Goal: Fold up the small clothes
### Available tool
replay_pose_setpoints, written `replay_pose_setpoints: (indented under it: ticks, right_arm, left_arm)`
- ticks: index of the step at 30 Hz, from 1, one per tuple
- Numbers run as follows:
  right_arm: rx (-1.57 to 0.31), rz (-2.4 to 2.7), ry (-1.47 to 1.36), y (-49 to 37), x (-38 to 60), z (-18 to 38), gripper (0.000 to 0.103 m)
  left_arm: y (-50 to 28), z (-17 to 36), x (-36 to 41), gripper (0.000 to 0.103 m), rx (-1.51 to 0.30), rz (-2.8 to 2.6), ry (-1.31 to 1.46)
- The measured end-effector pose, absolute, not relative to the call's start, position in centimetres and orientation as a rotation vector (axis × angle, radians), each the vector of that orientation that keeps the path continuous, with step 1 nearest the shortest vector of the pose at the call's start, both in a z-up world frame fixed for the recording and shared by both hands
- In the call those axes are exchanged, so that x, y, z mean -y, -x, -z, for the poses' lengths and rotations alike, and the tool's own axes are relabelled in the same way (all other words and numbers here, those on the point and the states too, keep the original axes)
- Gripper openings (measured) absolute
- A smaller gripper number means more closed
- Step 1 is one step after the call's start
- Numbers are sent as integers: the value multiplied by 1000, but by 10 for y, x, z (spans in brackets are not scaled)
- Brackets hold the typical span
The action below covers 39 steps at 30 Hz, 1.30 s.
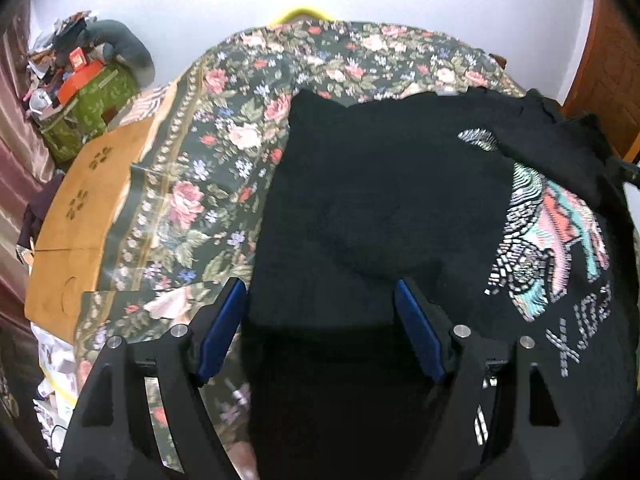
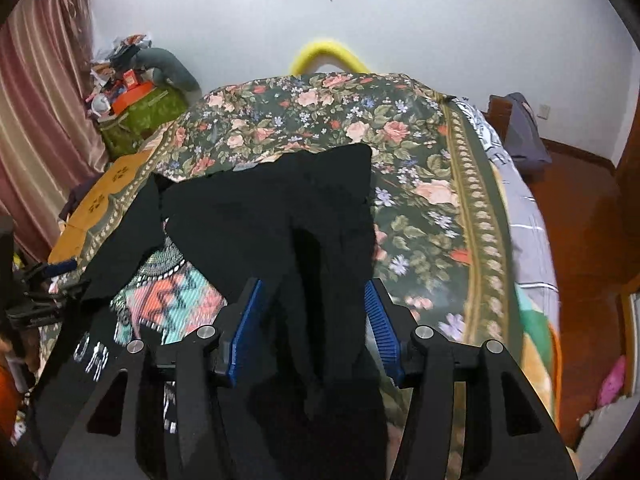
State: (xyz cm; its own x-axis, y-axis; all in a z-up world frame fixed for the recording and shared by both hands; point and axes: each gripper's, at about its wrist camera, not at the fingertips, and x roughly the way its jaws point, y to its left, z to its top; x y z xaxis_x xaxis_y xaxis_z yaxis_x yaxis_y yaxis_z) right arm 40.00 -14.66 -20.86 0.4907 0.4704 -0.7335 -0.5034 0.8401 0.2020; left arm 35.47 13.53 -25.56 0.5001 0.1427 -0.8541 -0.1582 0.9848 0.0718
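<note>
A black T-shirt (image 1: 380, 200) with a sequin print (image 1: 548, 240) lies on a floral cloth (image 1: 200, 184). Its left side is folded over the middle, and the sleeve on the other side lies over the print's top. My left gripper (image 1: 320, 300) is open above the shirt's left edge, holding nothing. In the right wrist view the shirt (image 2: 280, 208) has its right side folded in, with the print (image 2: 172, 292) showing at left. My right gripper (image 2: 312, 300) is open over the folded right edge. The other gripper (image 2: 44, 280) shows at far left.
The floral cloth covers a bed, with orange bedding (image 1: 76, 216) at its left and a grey sheet (image 2: 528, 232) at its right. A green cluttered box (image 2: 140, 112) stands by pink curtains (image 2: 36, 120). A yellow curved bar (image 2: 328, 54) sits at the far end.
</note>
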Motion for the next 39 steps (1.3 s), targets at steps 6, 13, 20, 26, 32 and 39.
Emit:
replay_pose_setpoints:
  ticks: [6, 13, 20, 26, 32, 39]
  right_arm:
    - [-791, -640, 31, -395, 129, 208, 5]
    - [-823, -755, 76, -358, 101, 211, 5]
    - [-968, -848, 115, -335, 90, 224, 16]
    - [-983, -879, 83, -315, 112, 210, 27]
    - [-929, -793, 82, -297, 146, 200, 41]
    - [-941, -543, 112, -300, 196, 224, 54]
  left_arm:
    - [-353, 260, -127, 76, -1033, -175, 17]
    - [-334, 251, -117, 76, -1040, -121, 20]
    - [-311, 241, -121, 76, -1038, -131, 1]
    - [-291, 243, -148, 76, -1058, -204, 33]
    - [-270, 257, -164, 76, -1119, -218, 110]
    - [-262, 264, -166, 42, -1128, -146, 252]
